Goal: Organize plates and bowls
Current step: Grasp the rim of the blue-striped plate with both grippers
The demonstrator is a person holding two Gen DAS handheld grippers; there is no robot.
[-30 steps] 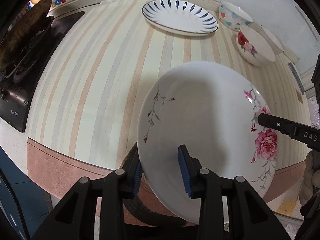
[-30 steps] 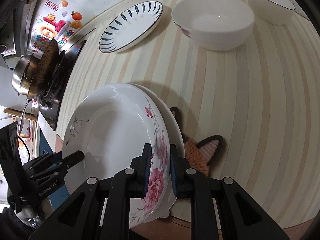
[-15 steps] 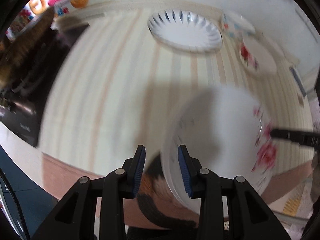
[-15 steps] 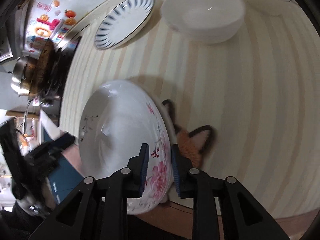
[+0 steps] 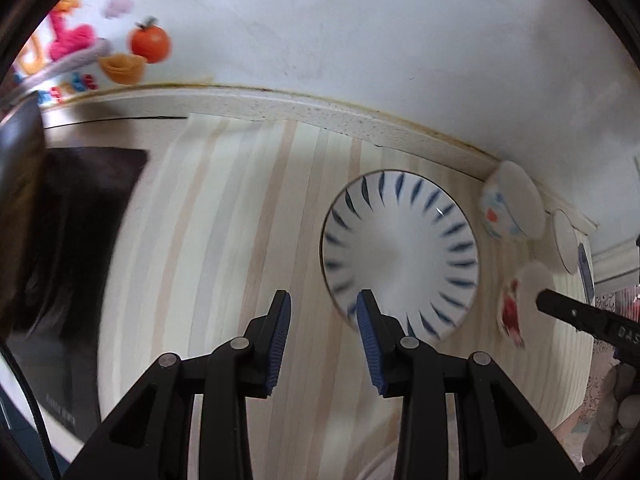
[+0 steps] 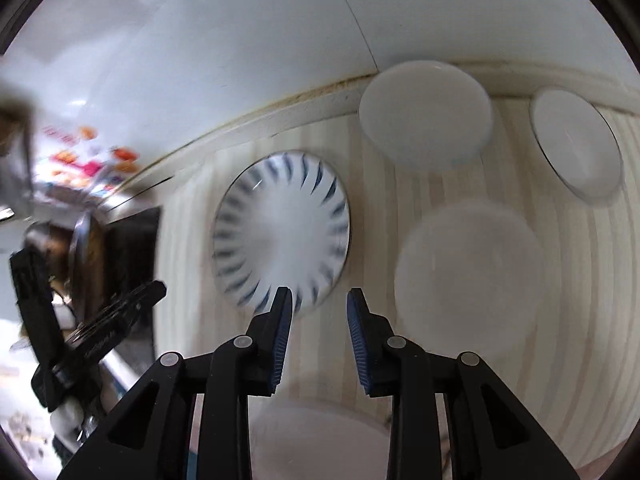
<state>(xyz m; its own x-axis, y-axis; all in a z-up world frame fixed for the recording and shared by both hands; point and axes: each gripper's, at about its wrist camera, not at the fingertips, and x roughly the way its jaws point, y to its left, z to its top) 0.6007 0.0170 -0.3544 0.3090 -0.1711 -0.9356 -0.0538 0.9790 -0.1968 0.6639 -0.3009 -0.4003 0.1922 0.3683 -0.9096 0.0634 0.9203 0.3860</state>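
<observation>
Left wrist view, gripper: the left gripper fills the bottom centre, its blue-padded fingers spread, nothing between them.
Left wrist view, plate: the blue-striped plate lies flat on the striped countertop, right of centre, the right pad overlapping its near rim in the picture; contact cannot be told.
Left wrist view, bowls: the heart-patterned bowl sits against the back edge at the right; the rose-patterned bowl is lower right, blurred, with the right gripper's tip in front of it.
Left wrist view, stove: the black cooktop takes the left side.
Right wrist view, gripper: the right gripper at bottom centre is spread and empty.
Right wrist view, crockery: the striped plate is centre left, a blurred white bowl right of centre, two more bowls in the upper right.
Right wrist view, near plate: a white plate rim shows at the bottom edge between the arms.
Risk: both views are smeared by motion, so a fast reach could knock a pad into the striped plate's rim and skid it, or clip the bowl beside it.
</observation>
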